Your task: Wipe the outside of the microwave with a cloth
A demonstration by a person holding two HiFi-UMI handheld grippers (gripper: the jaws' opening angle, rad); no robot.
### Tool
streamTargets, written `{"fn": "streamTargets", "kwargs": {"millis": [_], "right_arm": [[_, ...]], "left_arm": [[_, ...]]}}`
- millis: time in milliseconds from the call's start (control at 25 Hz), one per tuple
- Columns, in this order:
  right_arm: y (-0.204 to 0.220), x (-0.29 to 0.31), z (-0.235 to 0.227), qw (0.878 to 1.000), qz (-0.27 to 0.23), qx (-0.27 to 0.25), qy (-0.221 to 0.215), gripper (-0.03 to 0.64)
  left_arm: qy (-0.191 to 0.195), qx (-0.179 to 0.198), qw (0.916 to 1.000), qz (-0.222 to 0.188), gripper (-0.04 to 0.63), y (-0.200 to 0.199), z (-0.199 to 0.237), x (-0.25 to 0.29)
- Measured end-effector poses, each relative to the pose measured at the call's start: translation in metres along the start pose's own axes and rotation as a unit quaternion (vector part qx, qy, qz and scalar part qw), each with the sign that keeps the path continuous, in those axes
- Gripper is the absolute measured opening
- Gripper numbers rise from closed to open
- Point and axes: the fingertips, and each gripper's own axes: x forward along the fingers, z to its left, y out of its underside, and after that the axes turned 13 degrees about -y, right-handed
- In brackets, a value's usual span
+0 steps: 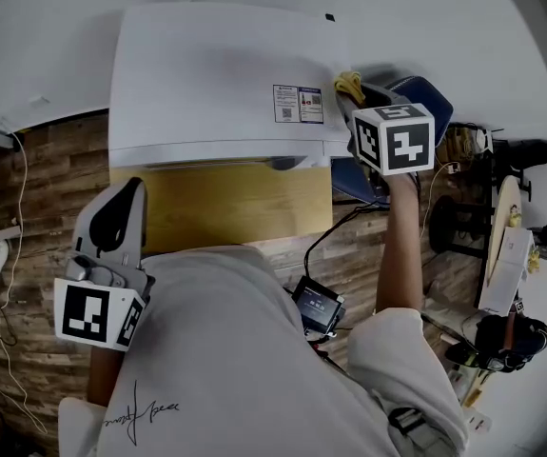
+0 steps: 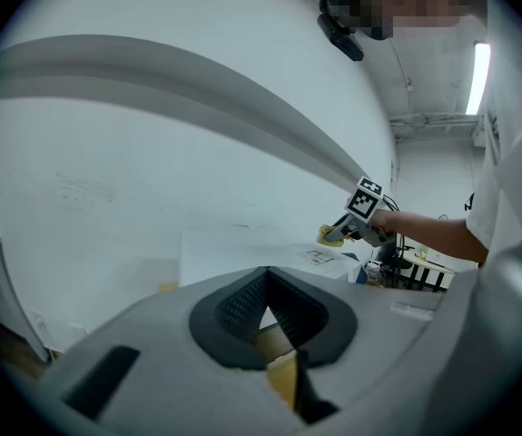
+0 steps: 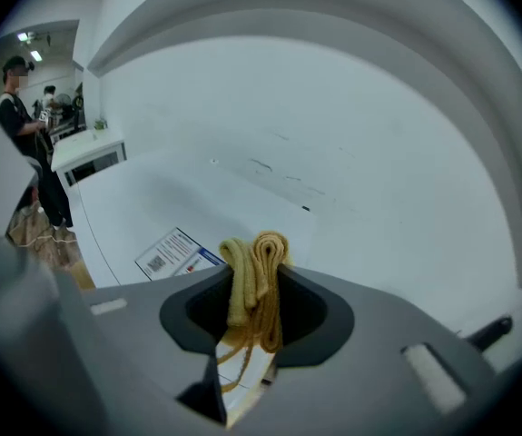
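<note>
The white microwave (image 1: 206,74) fills the upper middle of the head view, seen from above. My right gripper (image 1: 357,91) is at its top right corner, shut on a bunched yellow cloth (image 1: 348,83). In the right gripper view the cloth (image 3: 242,289) stands folded between the jaws of that gripper (image 3: 259,284), over the microwave's top (image 3: 152,207) next to a printed label (image 3: 177,252). My left gripper (image 1: 132,190) hangs low at the left, apart from the microwave, jaws shut on nothing. The left gripper view shows its jaws (image 2: 267,284) closed, with the cloth (image 2: 329,236) far off.
The microwave stands on a light wooden stand (image 1: 235,203) against a white wall. A blue object (image 1: 425,93) sits right of it. A black device with cables (image 1: 318,305) hangs by my torso. Wood-plank floor (image 1: 26,188) lies at the left; another person (image 1: 511,336) is at lower right.
</note>
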Motion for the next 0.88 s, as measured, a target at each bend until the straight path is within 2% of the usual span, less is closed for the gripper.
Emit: {"fn": "streamTargets", "kwargs": {"millis": [80, 200, 360, 680, 880], "right_arm": [[0.014, -0.003, -0.014, 1.000, 0.016, 0.000, 0.023, 0.121], [0.028, -0.004, -0.023, 0.999, 0.025, 0.013, 0.029, 0.121], [0.037, -0.001, -0.029, 0.998, 0.042, 0.000, 0.054, 0.121], [0.041, 0.003, -0.023, 0.998, 0.025, 0.028, 0.048, 0.121], [0.039, 0.006, -0.014, 0.998, 0.024, 0.020, 0.053, 0.123]], "left_arm": [[0.001, 0.000, 1.0000, 0.001, -0.009, 0.000, -0.001, 0.002], [0.000, -0.002, 1.0000, 0.002, -0.009, -0.001, 0.000, 0.003], [0.000, -0.002, 1.0000, 0.003, -0.009, -0.001, -0.001, 0.006], [0.000, -0.006, 1.0000, 0.005, -0.009, 0.001, -0.001, 0.009], [0.000, -0.008, 0.9999, 0.006, -0.009, 0.004, 0.000, 0.008]]}}
